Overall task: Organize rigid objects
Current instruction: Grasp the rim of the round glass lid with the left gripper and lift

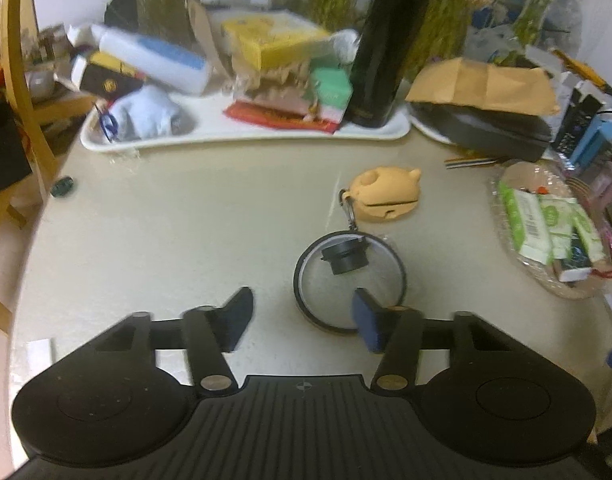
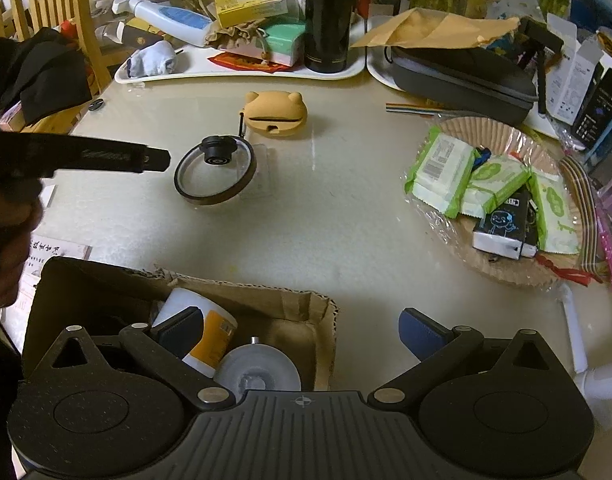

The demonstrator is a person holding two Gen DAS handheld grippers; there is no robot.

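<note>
The left gripper hung over the beige table with its jaws apart and nothing between them; its right pad stood over the near rim of a roll of dark tape, though whether it touched the rim could not be told. The roll lay flat near the middle of the table, and a small black camera lens sat inside its ring, against the far edge. Just beyond the roll lay an orange bear-shaped earbud case, its clip reaching to the tape's rim.

The right gripper was held above the near edge of the table, jaws wide open and empty. Under its left finger stood an open cardboard box, and in it lay a white and orange container and a grey round disc.

At the back, a white tray carried a tall black flask, a yellow box and a white bottle. To the right, a shallow basket held 3 green packs of wipes. From the right wrist view, the left gripper reached in from the left side, its tip just beside the tape roll
</note>
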